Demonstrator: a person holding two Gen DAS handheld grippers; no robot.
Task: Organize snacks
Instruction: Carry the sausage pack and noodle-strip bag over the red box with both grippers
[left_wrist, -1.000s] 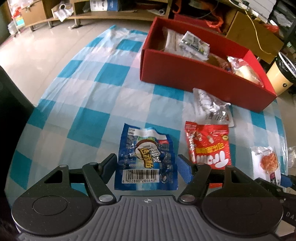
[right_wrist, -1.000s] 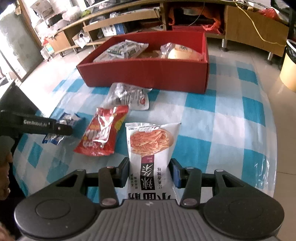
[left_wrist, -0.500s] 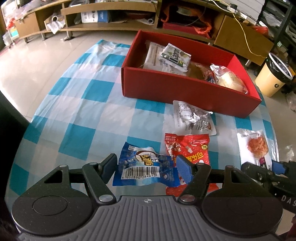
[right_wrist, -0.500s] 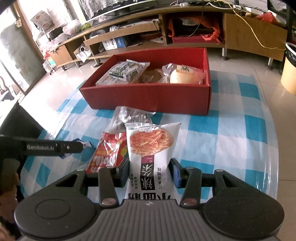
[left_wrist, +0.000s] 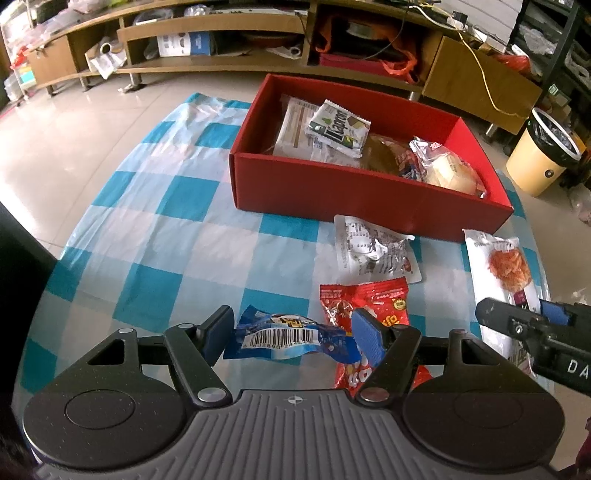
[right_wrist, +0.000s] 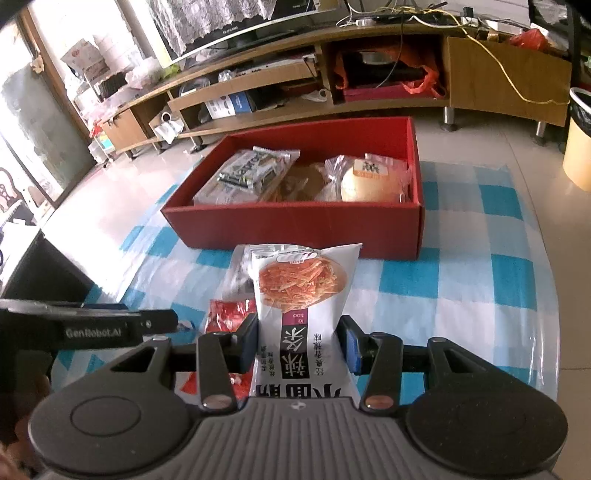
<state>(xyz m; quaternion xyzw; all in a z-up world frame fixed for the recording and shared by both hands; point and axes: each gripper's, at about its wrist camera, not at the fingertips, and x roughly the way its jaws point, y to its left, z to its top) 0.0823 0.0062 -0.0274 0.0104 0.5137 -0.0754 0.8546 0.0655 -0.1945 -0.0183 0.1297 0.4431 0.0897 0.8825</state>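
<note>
My left gripper (left_wrist: 293, 334) is shut on a blue snack packet (left_wrist: 291, 338) with a barcode and holds it above the checked cloth. My right gripper (right_wrist: 300, 339) is shut on a white packet of orange strips (right_wrist: 301, 295), lifted off the table; this packet also shows in the left wrist view (left_wrist: 504, 266). A red packet (left_wrist: 364, 306) and a silver packet (left_wrist: 373, 251) lie on the cloth in front of the red box (left_wrist: 354, 192). The red box (right_wrist: 291, 225) holds several snacks, among them a green-and-white packet (left_wrist: 338, 127) and a wrapped bun (right_wrist: 371, 181).
The blue-and-white checked cloth (left_wrist: 147, 229) covers a round table. A yellow bin (left_wrist: 541, 158) stands on the floor at the right. A low wooden shelf unit (right_wrist: 295, 85) runs along the far wall. A dark object (left_wrist: 18, 266) sits at the table's left edge.
Both grippers have risen and tilted up with their packets; the blue packet has lifted off the cloth and the red box sits more central in both views.
</note>
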